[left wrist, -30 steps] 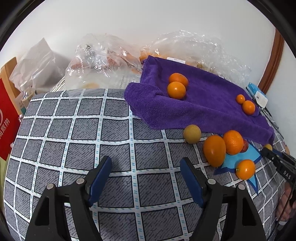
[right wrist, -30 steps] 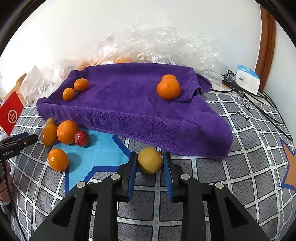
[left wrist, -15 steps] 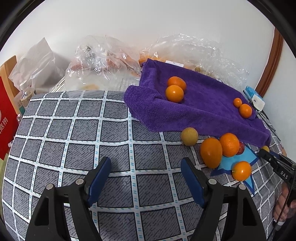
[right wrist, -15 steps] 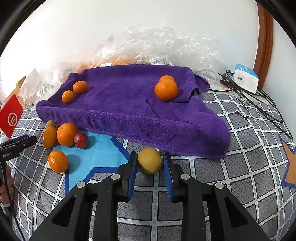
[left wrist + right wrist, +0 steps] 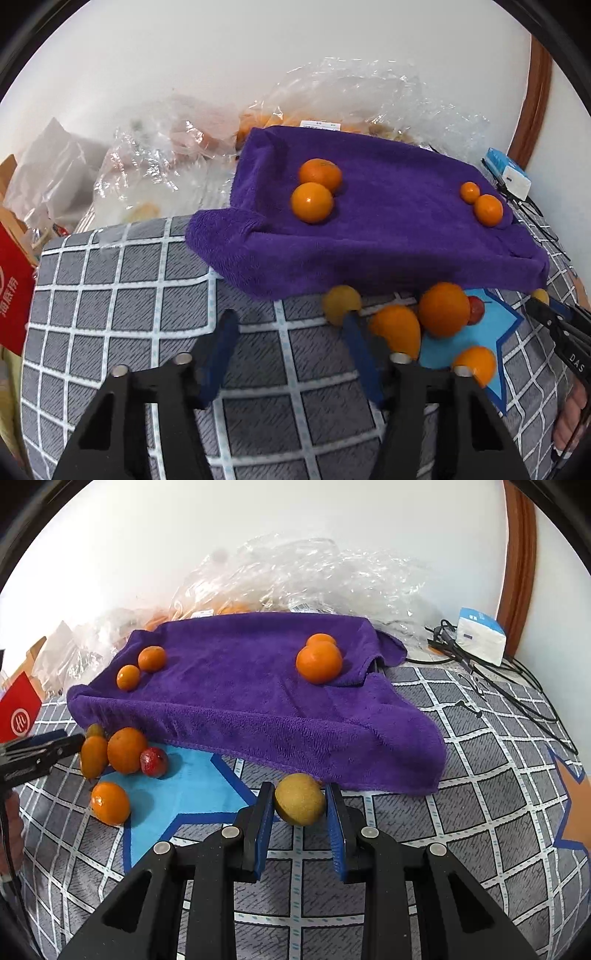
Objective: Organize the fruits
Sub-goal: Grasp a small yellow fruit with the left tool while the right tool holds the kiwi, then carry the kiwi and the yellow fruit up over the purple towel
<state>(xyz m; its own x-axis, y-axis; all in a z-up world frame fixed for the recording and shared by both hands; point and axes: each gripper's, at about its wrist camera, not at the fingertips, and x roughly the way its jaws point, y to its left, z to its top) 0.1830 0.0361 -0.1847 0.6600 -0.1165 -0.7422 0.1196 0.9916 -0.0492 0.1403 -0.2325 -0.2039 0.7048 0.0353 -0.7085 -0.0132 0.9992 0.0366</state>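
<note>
My right gripper (image 5: 300, 805) is shut on a yellow-green round fruit (image 5: 299, 804), just in front of the purple towel (image 5: 258, 701). Two big oranges (image 5: 319, 662) and two small ones (image 5: 140, 666) lie on the towel. A cluster of oranges (image 5: 125, 749) and a red fruit (image 5: 153, 762) lies left on the blue star patch. My left gripper (image 5: 288, 332) is open and empty above the checked cloth; a yellow fruit (image 5: 340, 302) sits just beyond its right finger, with oranges (image 5: 443, 308) to the right. The right gripper's tips (image 5: 543, 314) show at the right edge.
Clear plastic bags (image 5: 295, 579) with fruit lie behind the towel by the wall. A white and blue box (image 5: 480, 635) with black cables (image 5: 498, 686) sits back right. A red carton (image 5: 14, 295) stands at the left edge.
My left gripper has moved forward and right, closer to the yellow fruit and the towel. My right gripper stays shut on the yellow-green fruit, almost unmoved.
</note>
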